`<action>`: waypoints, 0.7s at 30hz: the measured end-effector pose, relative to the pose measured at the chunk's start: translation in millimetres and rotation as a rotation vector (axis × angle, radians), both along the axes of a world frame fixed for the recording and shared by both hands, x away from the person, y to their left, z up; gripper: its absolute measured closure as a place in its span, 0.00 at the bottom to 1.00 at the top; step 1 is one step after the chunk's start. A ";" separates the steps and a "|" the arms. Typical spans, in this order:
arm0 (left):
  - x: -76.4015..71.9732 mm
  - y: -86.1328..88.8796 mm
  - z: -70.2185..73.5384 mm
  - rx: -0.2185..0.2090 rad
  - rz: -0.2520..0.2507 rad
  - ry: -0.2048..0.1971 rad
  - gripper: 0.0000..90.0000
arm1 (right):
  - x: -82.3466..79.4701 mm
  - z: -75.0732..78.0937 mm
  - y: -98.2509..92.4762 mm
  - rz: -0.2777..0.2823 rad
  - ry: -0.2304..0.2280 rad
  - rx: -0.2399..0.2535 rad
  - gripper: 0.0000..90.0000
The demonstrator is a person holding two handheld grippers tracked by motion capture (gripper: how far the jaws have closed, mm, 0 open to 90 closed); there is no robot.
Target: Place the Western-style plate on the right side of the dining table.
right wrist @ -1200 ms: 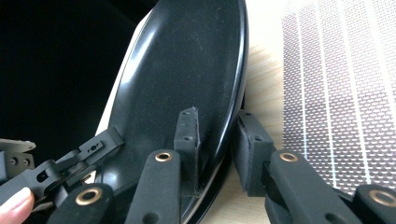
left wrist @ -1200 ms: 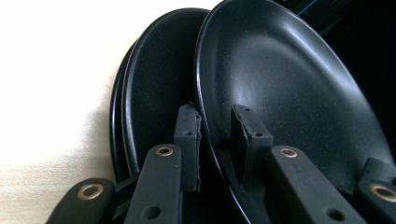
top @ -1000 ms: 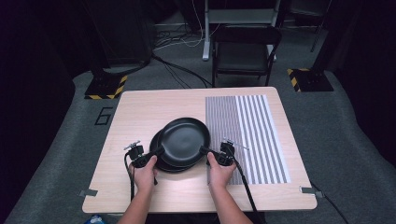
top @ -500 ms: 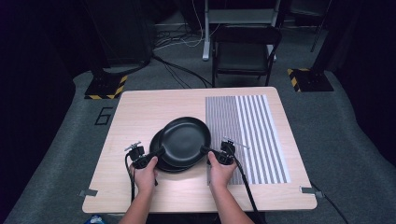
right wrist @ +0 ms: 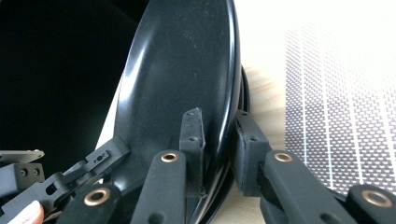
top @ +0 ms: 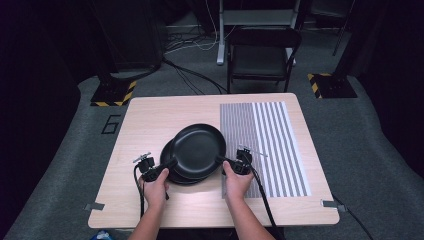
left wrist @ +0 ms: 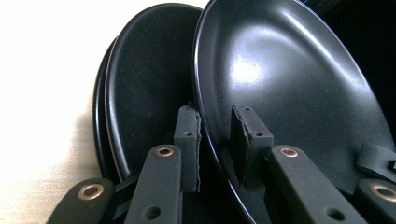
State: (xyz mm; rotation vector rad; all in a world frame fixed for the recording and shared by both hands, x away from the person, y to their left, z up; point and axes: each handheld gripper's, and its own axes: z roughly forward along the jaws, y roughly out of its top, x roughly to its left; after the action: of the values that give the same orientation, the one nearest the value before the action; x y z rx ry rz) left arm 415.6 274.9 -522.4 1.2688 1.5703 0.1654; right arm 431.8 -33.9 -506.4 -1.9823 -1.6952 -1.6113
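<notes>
While we clamp the top plate (top: pixel 198 150) by opposite rims, left tool (top: pixel 161 170) and right tool (top: pixel 231 162) both pinching it, it sits tilted over a stack of plates (top: pixel 170 167) mid-counter. Glossy black, round, shallow. Counter (top: pixel 150 120) is pale wood grain; striped mat (top: pixel 270 145) on its right; grey carpet (top: pixel 370 165) around.

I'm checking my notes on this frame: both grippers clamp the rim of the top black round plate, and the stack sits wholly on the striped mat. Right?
Not quite. In the high view the stack of black round plates rests on the bare wooden table, just left of the striped mat. The rest holds: the left gripper and right gripper clamp the top black round plate by its rim.
</notes>
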 end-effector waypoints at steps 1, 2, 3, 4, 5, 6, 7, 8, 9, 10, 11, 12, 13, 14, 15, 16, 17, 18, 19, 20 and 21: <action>-0.1 1.0 0.7 0.005 -0.005 -0.006 0.82 | 0.2 1.1 0.0 0.000 0.000 0.000 0.85; -0.2 0.7 2.0 -0.002 0.001 -0.007 0.82 | 0.4 2.4 0.0 0.001 0.000 0.002 0.85; -0.2 0.7 2.0 -0.002 0.001 -0.007 0.82 | 0.4 2.4 0.0 0.001 0.000 0.002 0.85; -0.2 2.0 3.0 0.001 -0.004 -0.012 0.82 | 0.8 3.3 0.1 0.004 -0.006 -0.001 0.85; -0.1 2.7 3.9 0.005 -0.004 -0.014 0.82 | 1.0 4.8 0.7 0.004 -0.005 0.004 0.85; -0.2 3.5 5.5 -0.001 -0.005 -0.014 0.82 | 1.3 6.9 1.7 0.009 -0.011 -0.004 0.84; -0.2 3.5 5.5 -0.001 -0.005 -0.014 0.82 | 1.3 6.9 1.7 0.009 -0.011 -0.004 0.84; -0.2 3.9 6.3 -0.001 -0.005 -0.017 0.82 | 1.5 7.9 1.8 0.012 -0.018 -0.007 0.84; -0.5 4.6 8.0 -0.002 -0.007 -0.023 0.82 | 1.8 10.3 2.2 0.013 -0.022 -0.007 0.84; -0.7 4.3 9.1 -0.011 -0.005 -0.023 0.82 | 2.0 11.5 2.2 0.015 -0.025 -0.008 0.84; -0.7 4.3 9.1 -0.011 -0.005 -0.023 0.82 | 2.0 11.5 2.2 0.015 -0.025 -0.008 0.84; -0.8 4.6 11.3 -0.012 -0.007 -0.027 0.82 | 2.3 14.1 2.3 0.015 -0.025 -0.005 0.85; -0.8 4.6 11.3 -0.012 -0.007 -0.027 0.82 | 2.3 14.1 2.3 0.015 -0.025 -0.005 0.85; -0.7 5.2 12.8 -0.004 -0.008 -0.034 0.82 | 2.8 16.3 2.4 0.017 -0.029 -0.007 0.84; -0.7 5.2 12.8 -0.004 -0.008 -0.034 0.82 | 2.8 16.3 2.4 0.017 -0.029 -0.007 0.84; -0.8 5.6 13.8 -0.005 -0.010 -0.035 0.82 | 3.0 17.3 2.4 0.020 -0.032 -0.009 0.84; -0.6 5.8 15.1 -0.007 -0.008 -0.040 0.82 | 3.3 19.6 2.9 0.019 -0.032 -0.006 0.84; -0.6 5.8 15.1 -0.007 -0.008 -0.040 0.82 | 3.6 20.4 2.8 0.022 -0.037 -0.009 0.84; -0.7 6.4 16.0 -0.005 -0.011 -0.041 0.82 | 3.6 20.4 2.8 0.022 -0.037 -0.009 0.84; -0.9 5.8 18.5 -0.011 -0.007 -0.040 0.82 | 3.7 22.0 3.0 0.023 -0.040 -0.006 0.84; -0.6 6.7 19.4 -0.002 -0.011 -0.047 0.82 | 3.8 22.6 2.8 0.025 -0.042 -0.008 0.84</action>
State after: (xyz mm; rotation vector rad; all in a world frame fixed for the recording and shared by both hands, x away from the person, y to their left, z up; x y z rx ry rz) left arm 415.0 281.6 -503.0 1.2638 1.5224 0.1855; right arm 435.6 -31.1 -483.8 -1.9367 -1.7368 -1.6511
